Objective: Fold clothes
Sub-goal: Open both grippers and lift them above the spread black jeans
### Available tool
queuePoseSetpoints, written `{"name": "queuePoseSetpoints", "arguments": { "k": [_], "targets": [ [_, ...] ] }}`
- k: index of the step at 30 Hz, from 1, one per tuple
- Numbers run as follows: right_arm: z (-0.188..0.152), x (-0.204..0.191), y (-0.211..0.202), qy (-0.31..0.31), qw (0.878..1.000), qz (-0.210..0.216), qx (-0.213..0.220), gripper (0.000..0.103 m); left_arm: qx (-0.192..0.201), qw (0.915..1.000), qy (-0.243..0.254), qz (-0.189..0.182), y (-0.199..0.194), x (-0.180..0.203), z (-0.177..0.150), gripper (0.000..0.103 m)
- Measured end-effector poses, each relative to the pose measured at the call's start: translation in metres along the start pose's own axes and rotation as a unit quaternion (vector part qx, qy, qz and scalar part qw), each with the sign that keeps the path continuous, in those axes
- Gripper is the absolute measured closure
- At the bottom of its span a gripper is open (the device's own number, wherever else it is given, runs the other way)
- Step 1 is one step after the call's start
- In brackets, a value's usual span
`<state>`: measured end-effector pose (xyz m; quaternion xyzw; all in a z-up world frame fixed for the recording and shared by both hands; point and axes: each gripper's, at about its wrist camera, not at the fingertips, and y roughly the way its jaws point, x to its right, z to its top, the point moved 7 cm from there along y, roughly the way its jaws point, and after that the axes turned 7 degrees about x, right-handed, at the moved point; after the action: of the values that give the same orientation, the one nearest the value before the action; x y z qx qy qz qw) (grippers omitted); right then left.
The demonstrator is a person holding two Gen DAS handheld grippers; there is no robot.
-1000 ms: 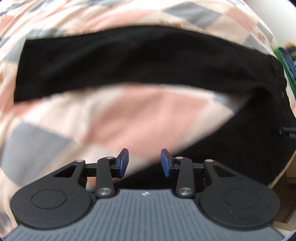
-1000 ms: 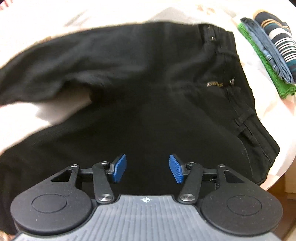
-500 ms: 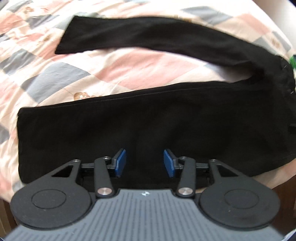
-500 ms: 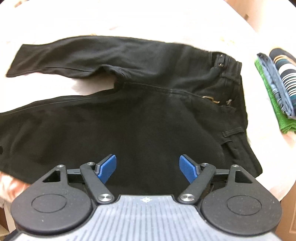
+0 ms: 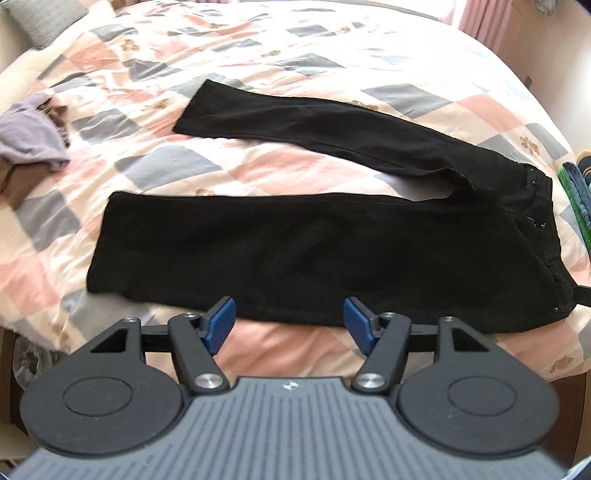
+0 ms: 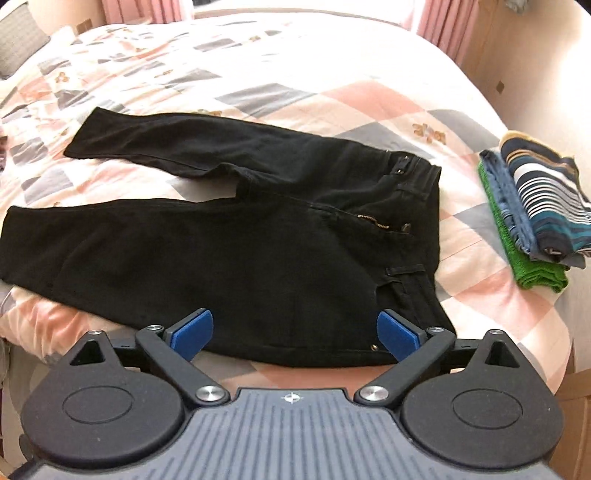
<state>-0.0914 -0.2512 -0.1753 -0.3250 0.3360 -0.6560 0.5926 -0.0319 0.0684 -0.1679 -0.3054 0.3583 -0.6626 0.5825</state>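
Note:
Black trousers (image 5: pixel 314 243) lie flat on the bed with both legs spread apart and pointing left; the waistband (image 6: pixel 424 221) with its open zip is at the right. My left gripper (image 5: pixel 289 325) hovers open just off the near edge of the lower leg, holding nothing. In the right wrist view the trousers (image 6: pixel 240 251) fill the middle, and my right gripper (image 6: pixel 294 334) stands wide open above the near hip edge, empty.
The bed carries a patchwork quilt (image 5: pixel 332 55) in pink, grey and cream. A stack of folded clothes (image 6: pixel 535 218) sits to the right of the waistband. A loose lilac and brown garment (image 5: pixel 33 140) lies at the far left. A grey pillow (image 5: pixel 40 18) is at the back.
Both grippers have pulled back and up from close over the trousers, so the whole garment now shows. Both have opened wider, the right most of all.

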Motion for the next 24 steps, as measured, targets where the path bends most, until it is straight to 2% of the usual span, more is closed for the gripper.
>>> {"name": "queuePoseSetpoints", "arguments": {
  "k": [6,12,24],
  "targets": [
    [-0.012,0.0,-0.023,-0.009,1.0,0.01,0.0,0.002,-0.003,0.9997,-0.015,0.022,-0.03,-0.009,-0.022,0.037],
    [-0.025,0.006,-0.034,-0.008,1.0,0.011,-0.002,0.002,-0.006,0.9991,-0.02,0.037,-0.043,-0.014,-0.038,0.037],
    [-0.034,0.009,-0.047,-0.011,1.0,0.022,0.004,0.002,0.006,0.9985,-0.022,0.05,-0.065,-0.015,-0.047,0.036]
  ]
}}
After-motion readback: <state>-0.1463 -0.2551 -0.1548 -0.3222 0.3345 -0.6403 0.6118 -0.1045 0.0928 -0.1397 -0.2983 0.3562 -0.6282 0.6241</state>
